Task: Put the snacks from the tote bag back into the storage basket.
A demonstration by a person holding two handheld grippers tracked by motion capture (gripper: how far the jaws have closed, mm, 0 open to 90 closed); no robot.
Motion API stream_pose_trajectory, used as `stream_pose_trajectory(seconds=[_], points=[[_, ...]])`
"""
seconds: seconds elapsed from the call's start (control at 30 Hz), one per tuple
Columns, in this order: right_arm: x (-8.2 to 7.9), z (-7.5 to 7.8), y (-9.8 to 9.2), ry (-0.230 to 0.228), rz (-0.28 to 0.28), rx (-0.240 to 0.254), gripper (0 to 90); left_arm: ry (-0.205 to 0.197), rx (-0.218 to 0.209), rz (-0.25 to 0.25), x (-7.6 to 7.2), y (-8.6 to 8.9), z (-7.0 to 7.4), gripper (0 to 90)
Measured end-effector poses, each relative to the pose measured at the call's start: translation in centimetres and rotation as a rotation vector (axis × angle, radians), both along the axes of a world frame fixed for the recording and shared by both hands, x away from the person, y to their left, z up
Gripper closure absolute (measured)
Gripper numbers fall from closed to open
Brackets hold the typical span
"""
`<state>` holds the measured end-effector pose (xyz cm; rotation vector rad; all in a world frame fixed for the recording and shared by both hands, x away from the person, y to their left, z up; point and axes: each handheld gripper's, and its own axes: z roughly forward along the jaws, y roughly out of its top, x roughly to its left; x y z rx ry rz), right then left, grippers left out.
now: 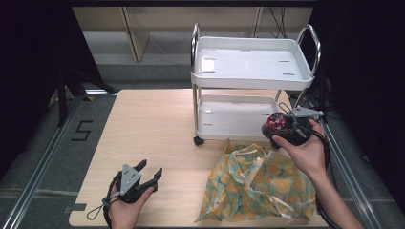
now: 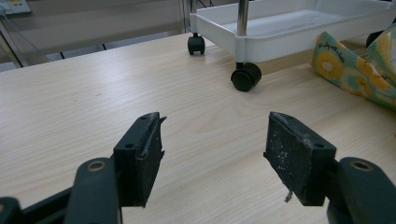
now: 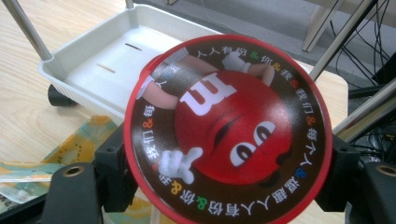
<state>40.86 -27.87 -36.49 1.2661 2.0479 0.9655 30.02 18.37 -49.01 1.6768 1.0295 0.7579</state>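
Right gripper (image 3: 224, 186) jaws clamp a round red tin (image 3: 229, 126) by its rim, lid face toward the camera, held at the cart's (image 1: 253, 76) lower tray (image 3: 93, 70), right of table. Likely step: stow tin on that tray. To do well: keep it level, clear the chrome post (image 3: 345, 37), lower before releasing. Left gripper (image 2: 215, 154) jaws spread wide, empty, low over table (image 2: 93, 93) near-left. Bag (image 1: 258, 183) lies near-right.
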Motion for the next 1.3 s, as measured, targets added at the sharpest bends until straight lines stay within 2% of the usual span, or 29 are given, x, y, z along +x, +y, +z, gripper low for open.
stream_pose_trajectory(seconds=[0.07,0.17,0.2,0.27,0.4,0.5,0.53,0.67,0.73,0.77,0.93,1.0,1.03,1.07,1.3], points=[[0.1,0.1,-0.1,-0.012,0.005,-0.009,26.5,0.004,0.004,0.002,0.0,0.0,0.0,35.8],[0.1,0.3,0.1,0.013,-0.016,0.006,26.5,0.003,0.005,0.0,0.0,0.0,0.0,35.8],[0.2,0.2,-0.1,-0.001,-0.004,-0.005,26.5,0.004,0.004,0.002,0.0,0.0,0.0,35.8],[0.3,0.2,0.0,-0.012,-0.009,0.002,26.5,0.004,0.003,0.003,0.0,0.0,0.0,35.8],[0.4,0.2,0.1,-0.001,-0.015,0.003,26.5,0.004,0.004,0.002,0.0,0.0,0.0,35.8],[0.6,-0.1,0.0,-0.024,0.0,-0.017,26.5,0.004,0.005,0.002,0.0,0.0,0.0,35.8],[0.5,0.0,0.2,0.007,-0.019,0.009,26.5,0.004,0.005,0.001,0.0,0.0,0.0,35.8],[0.6,0.0,0.3,-0.004,-0.025,0.009,26.5,0.006,0.004,0.002,0.0,0.0,0.0,35.8],[0.8,-0.2,0.4,-0.031,-0.032,0.017,26.5,0.004,0.005,0.001,0.0,0.0,0.0,35.9],[0.7,-0.2,0.4,-0.024,-0.025,0.004,26.5,0.004,0.004,0.002,0.0,0.0,0.0,35.9],[0.8,-0.2,0.6,-0.031,-0.036,0.013,26.5,0.004,0.003,0.001,0.0,0.0,0.0,35.9],[1.0,-0.3,0.6,-0.044,-0.032,0.014,26.5,0.003,0.003,0.001,0.0,0.0,0.0,35.9],[1.1,-0.3,0.5,-0.059,-0.022,-0.002,26.5,0.004,0.004,0.001,0.0,0.1,0.0,35.9],[0.9,-0.1,0.6,-0.021,-0.033,0.013,26.5,0.004,0.005,0.001,0.0,0.1,0.0,36.0],[1.2,0.0,0.7,-0.04,-0.032,0.009,26.5,0.0,0.002,-0.002,0.0,0.1,0.0,36.0]])
